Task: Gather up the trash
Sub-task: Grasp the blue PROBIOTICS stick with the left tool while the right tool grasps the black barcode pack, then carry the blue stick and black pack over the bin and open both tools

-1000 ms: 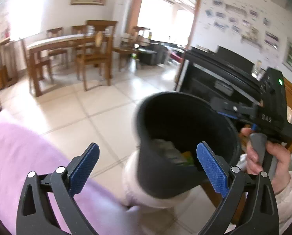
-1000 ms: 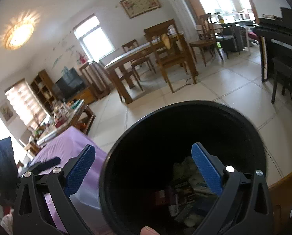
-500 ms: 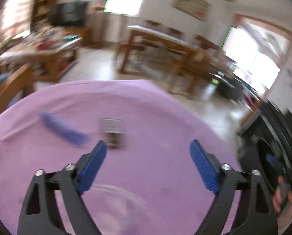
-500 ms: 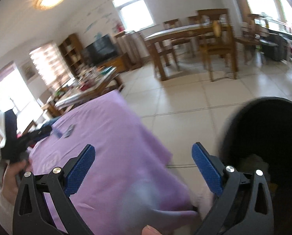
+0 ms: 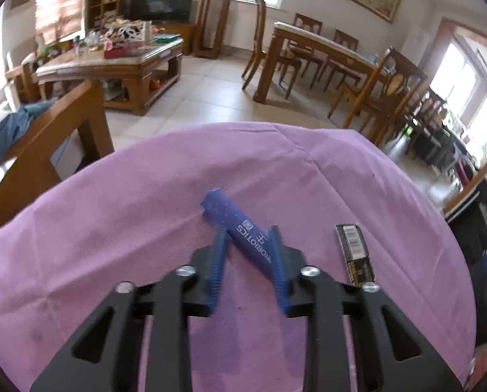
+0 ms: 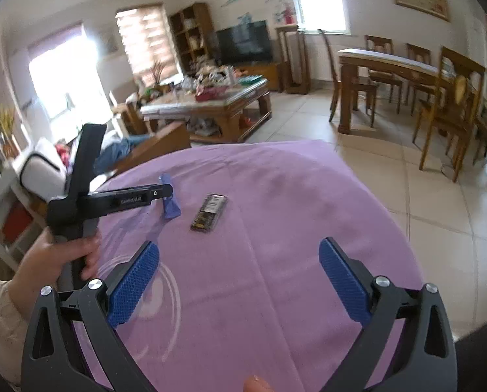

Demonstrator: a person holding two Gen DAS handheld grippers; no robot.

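Between the left gripper's point(image 5: 248, 261) just-closed fingers point(image 5: 277, 261) the blue probiotics sachet point(image 5: 237, 225) sits clamped crosswise, so lift squarely, right gripper point(image 6: 240, 289) spread empty.

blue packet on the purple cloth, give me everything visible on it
The blue packet is a slim, long stick-style wrapper, glossy like plastic film, with white lettering along its length. It lies flat on the purple cloth, running diagonally. The left hand-held gripper has just been closing; its blue pads flank the packet's near end, apparently pinching it. A black barcoded wrapper lies to the right, not touching. In the right wrist view the gripper partly covers the packet.
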